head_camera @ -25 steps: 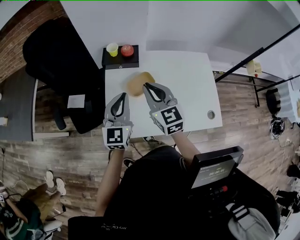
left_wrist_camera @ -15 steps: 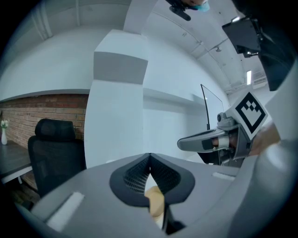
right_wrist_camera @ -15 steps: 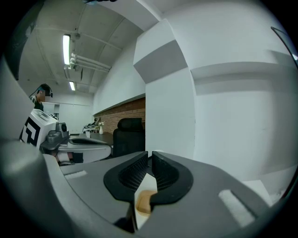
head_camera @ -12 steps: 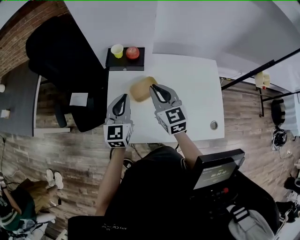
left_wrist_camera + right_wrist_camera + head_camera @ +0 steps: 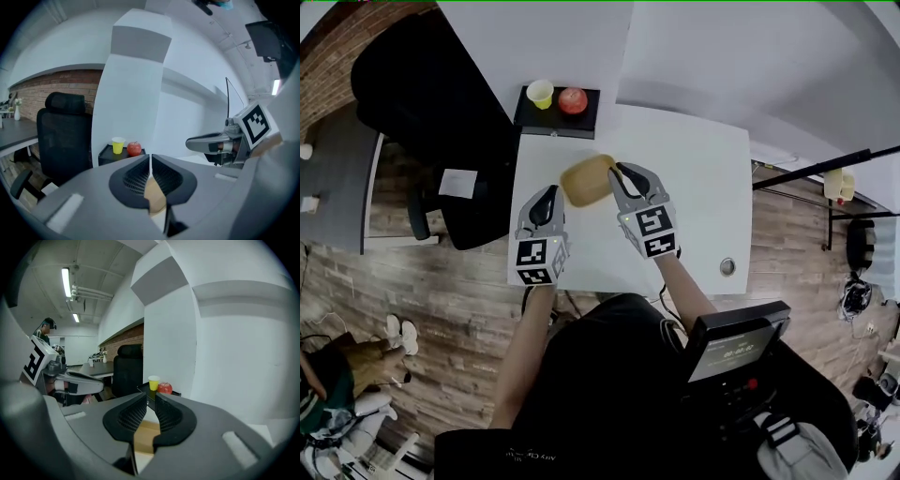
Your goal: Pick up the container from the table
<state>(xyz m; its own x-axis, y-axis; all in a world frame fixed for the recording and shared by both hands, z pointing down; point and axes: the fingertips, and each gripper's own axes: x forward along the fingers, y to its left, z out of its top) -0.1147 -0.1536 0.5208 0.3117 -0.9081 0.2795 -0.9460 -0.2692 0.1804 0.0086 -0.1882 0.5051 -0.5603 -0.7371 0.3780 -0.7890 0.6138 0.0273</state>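
Note:
A tan, shallow container (image 5: 587, 180) lies on the white table (image 5: 694, 187). My right gripper (image 5: 622, 172) sits at the container's right edge. Its jaws stand a little apart and have just been opening, with nothing pressed between them. In the right gripper view the container (image 5: 144, 434) shows low, behind the gap of the right gripper (image 5: 151, 401). My left gripper (image 5: 547, 194) hovers just left of the container, apart from it, jaws shut and empty. The left gripper view shows the left gripper (image 5: 150, 160) closed, with the container (image 5: 154, 199) beyond it.
At the table's far left corner stands a black tray (image 5: 553, 120) with a yellow cup (image 5: 541, 93) and a red apple (image 5: 573, 99). A black office chair (image 5: 422, 103) stands left of the table. A cable hole (image 5: 727, 267) is near the front right.
Both grippers have come down and forward over the table. The right one now reaches the container's right edge with its jaws parted; the left one has drawn closer to the container's left side.

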